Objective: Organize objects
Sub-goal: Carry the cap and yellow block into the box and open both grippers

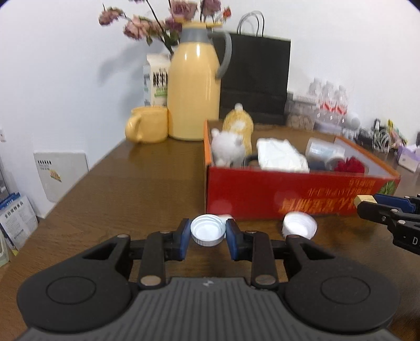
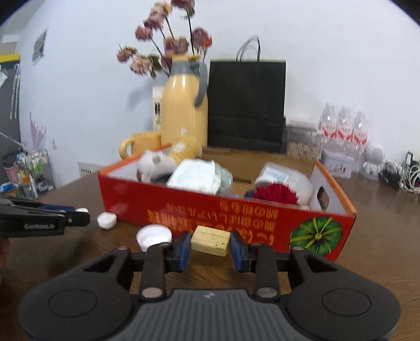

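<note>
Gripping a white bottle cap [image 1: 208, 233] between its blue pads, the left gripper [image 1: 207, 234] is holding it open side up just above the brown table [image 1: 131, 183], close in front of the red cardboard box [image 1: 262, 194]. A second white cap [image 1: 299, 226] is lying on the table to the right of it, also near the box wall, and a small white lump [image 2: 106, 220] is sitting near the box's left corner in the right wrist view. The right gripper [image 2: 210, 242] is clamping a pale wooden block [image 2: 210, 240] between its fingers, the block sitting level in front of the box's long printed side. Inside the box, a white and yellow plush toy [image 1: 233, 139] is resting at the left end, a folded white cloth [image 1: 281, 156] is lying in the middle, and a clear plastic jar [image 2: 286, 181] on its side and a red flower [image 2: 275, 192] are occupying the right end. Behind the box, a yellow thermos jug [image 1: 194, 91] is standing upright beside a yellow mug [image 1: 147, 124], with a black paper bag [image 1: 254, 78] against the wall and dried pink flowers [image 1: 157, 21] rising behind the jug. Water bottles [image 2: 344, 126] are lined up along the wall to the right.
</note>
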Demonstrator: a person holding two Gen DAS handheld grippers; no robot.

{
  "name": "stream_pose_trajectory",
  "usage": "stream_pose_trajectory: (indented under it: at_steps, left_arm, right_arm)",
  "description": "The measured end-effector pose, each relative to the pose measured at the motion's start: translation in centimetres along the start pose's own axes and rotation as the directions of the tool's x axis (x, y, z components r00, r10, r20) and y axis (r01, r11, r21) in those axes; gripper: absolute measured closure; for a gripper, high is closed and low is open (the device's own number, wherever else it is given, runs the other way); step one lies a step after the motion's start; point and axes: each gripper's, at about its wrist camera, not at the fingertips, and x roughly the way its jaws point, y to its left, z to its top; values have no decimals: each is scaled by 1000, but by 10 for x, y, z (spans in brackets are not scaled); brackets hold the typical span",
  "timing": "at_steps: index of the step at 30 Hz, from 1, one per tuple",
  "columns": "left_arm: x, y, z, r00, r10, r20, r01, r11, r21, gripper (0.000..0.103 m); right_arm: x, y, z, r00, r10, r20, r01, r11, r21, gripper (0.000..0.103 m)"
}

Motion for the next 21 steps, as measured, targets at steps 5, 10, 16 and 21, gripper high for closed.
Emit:
stream_pose_trajectory:
  at_steps: [5, 10, 16, 21]
  left_arm:
    - [-15, -9, 16, 997, -15, 80, 15, 1000, 3, 74]
    - [-17, -22, 38, 990, -38, 138, 37, 999, 15, 74]
    - [-8, -38, 65, 980, -54, 189, 50, 998, 27, 74]
    - [7, -47, 80, 978, -52, 203, 46, 998, 34, 74]
  right_arm:
    - [-8, 0, 11, 998, 11, 55, -11, 1000, -1, 72]
    - [-4, 3, 23, 996, 16, 90, -15, 1000, -12, 72]
    - [8, 3, 42, 992, 18, 127, -14, 1000, -28, 72]
    - [26, -1, 55, 990, 7, 138, -3, 1000, -30, 72]
